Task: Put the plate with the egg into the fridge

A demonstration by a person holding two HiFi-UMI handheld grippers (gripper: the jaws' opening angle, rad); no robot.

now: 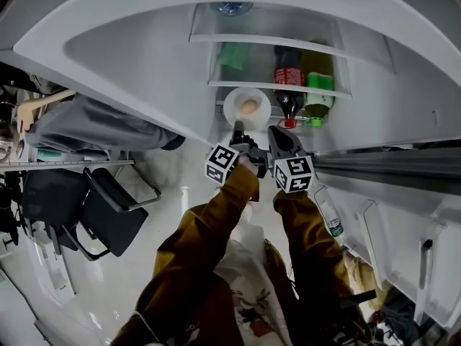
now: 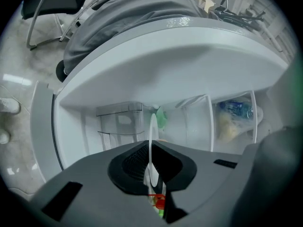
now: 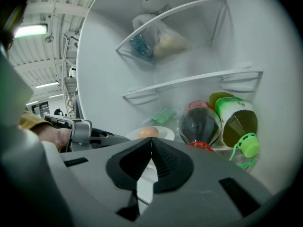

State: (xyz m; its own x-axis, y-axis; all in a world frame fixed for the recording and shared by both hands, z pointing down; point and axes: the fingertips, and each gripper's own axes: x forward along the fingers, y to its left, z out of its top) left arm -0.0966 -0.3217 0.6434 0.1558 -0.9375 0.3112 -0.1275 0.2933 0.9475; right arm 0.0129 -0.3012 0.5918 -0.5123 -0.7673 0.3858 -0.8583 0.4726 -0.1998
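A white plate [image 1: 234,101] carrying a brown egg [image 1: 249,107] is inside the open fridge, low over the lower shelf and just left of a cola bottle [image 1: 288,81]. My left gripper [image 1: 238,126] is shut on the plate's near rim. In the left gripper view the plate [image 2: 152,126] shows edge-on, pinched between the jaws of that gripper [image 2: 152,148]. My right gripper [image 1: 274,130] hovers just right of it, shut and empty. The right gripper view shows the egg [image 3: 147,132] on the plate [image 3: 166,133] beyond its closed tips [image 3: 151,140].
A green-capped bottle [image 3: 236,122] lies beside the cola bottle [image 3: 199,124]. A green packet [image 1: 232,55] sits at the back, and a bag [image 3: 156,41] is on the upper wire shelf. The fridge door [image 1: 403,215] hangs open on the right. A black chair [image 1: 108,207] stands on the left.
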